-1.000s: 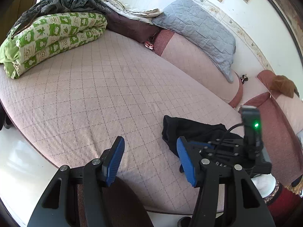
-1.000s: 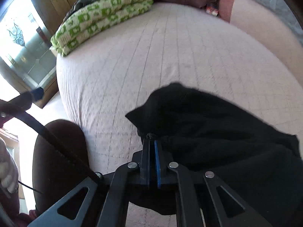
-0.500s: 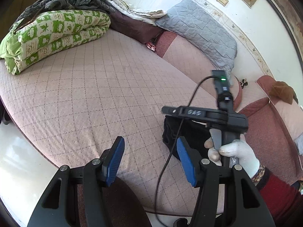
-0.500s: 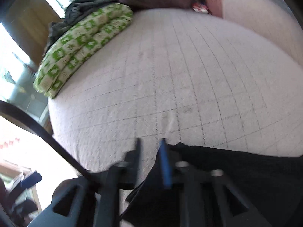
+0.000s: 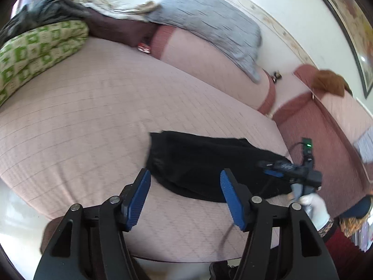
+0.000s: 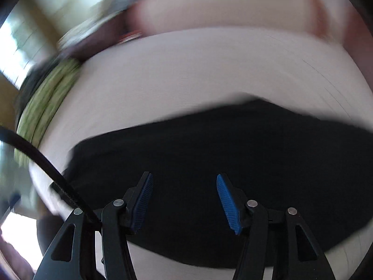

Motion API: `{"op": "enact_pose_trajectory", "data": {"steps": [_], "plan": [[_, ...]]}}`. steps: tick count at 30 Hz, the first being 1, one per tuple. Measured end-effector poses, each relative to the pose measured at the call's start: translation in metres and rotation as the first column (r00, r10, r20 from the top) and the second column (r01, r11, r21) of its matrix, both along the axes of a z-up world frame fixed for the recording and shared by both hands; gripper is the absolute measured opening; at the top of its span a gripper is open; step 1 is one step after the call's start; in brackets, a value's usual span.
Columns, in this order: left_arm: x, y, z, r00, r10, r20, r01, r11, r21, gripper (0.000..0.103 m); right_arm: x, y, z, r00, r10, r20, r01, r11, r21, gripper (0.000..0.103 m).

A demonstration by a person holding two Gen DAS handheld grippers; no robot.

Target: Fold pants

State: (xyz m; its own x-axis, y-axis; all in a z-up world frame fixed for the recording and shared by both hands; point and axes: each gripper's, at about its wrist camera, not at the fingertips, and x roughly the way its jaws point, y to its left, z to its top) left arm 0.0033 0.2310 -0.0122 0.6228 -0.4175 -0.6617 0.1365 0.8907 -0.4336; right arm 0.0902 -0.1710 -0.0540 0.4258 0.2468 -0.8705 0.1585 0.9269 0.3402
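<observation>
The black pants point(image 5: 205, 163) lie in a flat bundle on the pink quilted bed point(image 5: 93, 107), near its front right edge. My left gripper point(image 5: 185, 186) is open and empty, just in front of the pants' near edge. My right gripper point(image 6: 185, 189) is open and empty, close above the pants point(image 6: 221, 154); the view is blurred. The right gripper also shows in the left wrist view point(image 5: 272, 171), at the right end of the pants, held by a white-gloved hand point(image 5: 314, 207).
A folded green and white quilt point(image 5: 35, 49) with dark clothes on top lies at the bed's far left. A grey pillow point(image 5: 209, 18) leans on the pink headboard cushions point(image 5: 214, 60). A cable point(image 6: 46, 163) crosses the right wrist view at left.
My right gripper was shut on the pants' corner, then opened and let go. The pants now lie spread wider on the bed. My left gripper stayed open and moved closer to the pants.
</observation>
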Motion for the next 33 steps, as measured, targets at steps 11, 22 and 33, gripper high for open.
{"op": "enact_pose_trajectory", "data": {"steps": [11,22,33], "plan": [[0.034,-0.125,-0.012,0.98,-0.19,-0.056,0.193,0.979,0.062,0.062,-0.093,-0.189,0.001,0.907,-0.411,-0.097,0.418,0.906,0.07,0.047],[0.058,-0.266,-0.085,0.922,-0.375,-0.098,0.388,0.899,0.202,0.062,0.024,-0.048,0.046,0.979,0.151,0.134,-0.137,0.985,-0.108,0.058],[0.043,-0.269,-0.115,0.904,-0.424,-0.058,0.426,0.876,0.227,0.062,0.144,0.035,-0.05,0.874,0.458,-0.164,-0.486,0.823,-0.294,0.068]]}}
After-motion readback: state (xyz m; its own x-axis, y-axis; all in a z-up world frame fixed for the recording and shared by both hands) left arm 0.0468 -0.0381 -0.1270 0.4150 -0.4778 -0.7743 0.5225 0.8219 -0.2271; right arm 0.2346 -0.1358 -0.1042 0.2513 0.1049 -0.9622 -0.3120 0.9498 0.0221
